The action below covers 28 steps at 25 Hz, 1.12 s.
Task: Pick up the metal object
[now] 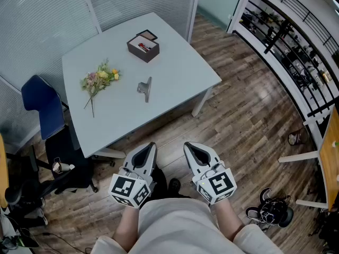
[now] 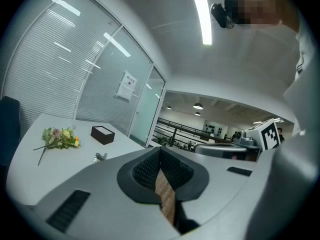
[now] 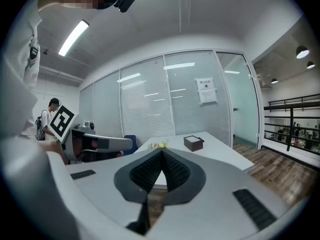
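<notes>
Head view: the metal object (image 1: 145,88) lies near the middle of the table (image 1: 180,73). A flower bunch (image 1: 99,80) lies toward the table's left edge and a dark box (image 1: 143,46) toward its far edge. Off the table's near edge, well apart from it, the left gripper (image 1: 150,146) and right gripper (image 1: 189,147) are both clenched on nothing.

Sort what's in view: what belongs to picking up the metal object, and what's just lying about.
For the job: metal object on the white table; left gripper and right gripper, both shut and empty.
Lying about: flower bunch, dark box, blue chair.
</notes>
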{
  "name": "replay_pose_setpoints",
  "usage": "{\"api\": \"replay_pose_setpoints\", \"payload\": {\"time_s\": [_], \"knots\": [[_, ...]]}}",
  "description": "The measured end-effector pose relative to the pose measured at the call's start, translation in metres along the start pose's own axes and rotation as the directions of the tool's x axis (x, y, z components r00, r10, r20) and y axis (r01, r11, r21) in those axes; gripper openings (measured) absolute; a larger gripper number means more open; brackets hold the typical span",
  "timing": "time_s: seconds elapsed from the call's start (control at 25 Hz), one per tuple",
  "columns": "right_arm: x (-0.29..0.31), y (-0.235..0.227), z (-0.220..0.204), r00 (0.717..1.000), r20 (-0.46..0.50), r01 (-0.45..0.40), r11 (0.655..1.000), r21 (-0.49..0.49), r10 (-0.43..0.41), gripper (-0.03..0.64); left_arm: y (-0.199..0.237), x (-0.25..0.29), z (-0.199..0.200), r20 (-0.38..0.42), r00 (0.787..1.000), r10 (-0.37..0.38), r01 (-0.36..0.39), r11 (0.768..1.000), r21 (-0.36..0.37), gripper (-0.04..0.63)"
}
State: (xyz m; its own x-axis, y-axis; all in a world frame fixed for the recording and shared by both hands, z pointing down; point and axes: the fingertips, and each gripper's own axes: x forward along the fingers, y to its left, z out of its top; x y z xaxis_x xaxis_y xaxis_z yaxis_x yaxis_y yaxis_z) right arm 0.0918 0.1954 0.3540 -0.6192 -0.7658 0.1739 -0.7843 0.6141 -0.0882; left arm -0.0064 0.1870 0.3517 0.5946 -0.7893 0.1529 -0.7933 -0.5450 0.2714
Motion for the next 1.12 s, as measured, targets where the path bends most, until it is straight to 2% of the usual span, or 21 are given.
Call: {"api": "replay_pose_setpoints", "payload": {"time_s": [0.36, 0.6, 0.76, 1.12], "knots": [[-0.028, 0.01, -0.001, 1.0, 0.006, -0.001, 1.0, -0.01, 0.001, 0.003, -0.025, -0.015, -0.004, 0.005, 1.0, -0.002, 0.002, 1.0, -0.003, 0.02], [-0.031, 0.021, -0.004, 1.0, -0.001, -0.03, 0.999, -0.014, 0.03, 0.003, -0.027, -0.022, -0.006, 0.001, 1.0, 0.012, -0.012, 1.0, -0.006, 0.02], [-0.032, 0.024, -0.004, 0.999, 0.008, -0.039, 0.999, 0.031, 0.039, 0.005, -0.029, -0.027, -0.005, 0.008, 1.0, 0.017, -0.017, 1.0, 0.001, 0.02], [-0.021, 0.027, -0.017, 0.999, -0.043, -0.032, 0.999, 0.03, 0.033, 0.006, -0.019, -0.034, -0.012, -0.007, 0.999, 0.049, -0.048, 0.999, 0.007, 0.021]]}}
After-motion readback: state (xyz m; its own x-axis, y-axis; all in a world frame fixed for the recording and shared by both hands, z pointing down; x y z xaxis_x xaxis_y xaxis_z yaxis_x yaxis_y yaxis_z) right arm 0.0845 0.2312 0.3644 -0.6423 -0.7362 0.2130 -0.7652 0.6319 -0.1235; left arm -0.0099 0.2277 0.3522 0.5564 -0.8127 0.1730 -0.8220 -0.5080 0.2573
